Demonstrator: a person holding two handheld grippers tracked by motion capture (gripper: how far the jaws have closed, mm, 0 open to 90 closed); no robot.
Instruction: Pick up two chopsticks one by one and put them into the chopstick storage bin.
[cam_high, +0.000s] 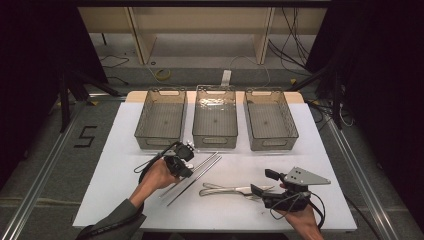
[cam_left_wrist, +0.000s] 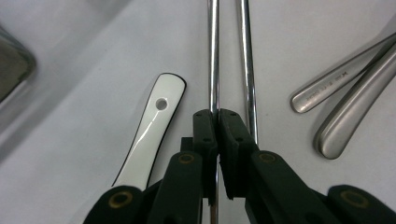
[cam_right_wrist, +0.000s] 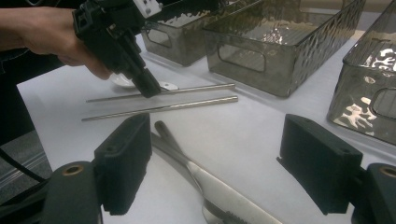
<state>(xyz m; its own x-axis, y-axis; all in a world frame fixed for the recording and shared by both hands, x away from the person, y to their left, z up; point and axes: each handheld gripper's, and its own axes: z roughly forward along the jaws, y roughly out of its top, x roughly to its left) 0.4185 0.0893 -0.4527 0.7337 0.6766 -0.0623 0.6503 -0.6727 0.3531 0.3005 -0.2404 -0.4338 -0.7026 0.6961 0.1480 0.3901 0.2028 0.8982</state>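
Two metal chopsticks (cam_high: 202, 170) lie side by side on the white table (cam_high: 115, 195). My left gripper (cam_left_wrist: 215, 114) is shut on the left chopstick (cam_left_wrist: 213, 56), its pads pinching the rod; the second chopstick (cam_left_wrist: 246, 60) lies free just to the right. The right gripper view shows the left gripper (cam_right_wrist: 149, 88) pointing down onto the farther chopstick (cam_right_wrist: 196, 88). A white spoon (cam_left_wrist: 152, 126) rests beside the jaws. My right gripper (cam_right_wrist: 217, 135) stands open low over a knife (cam_right_wrist: 219, 186) and other steel cutlery (cam_high: 225, 190), touching nothing.
Three clear smoky baskets (cam_high: 161, 120) (cam_high: 215, 122) (cam_high: 270, 120) stand in a row at the table's far side, with nothing visible in them. Two steel handles (cam_left_wrist: 336, 98) lie to the right of the chopsticks. Dark stands and cables surround the table.
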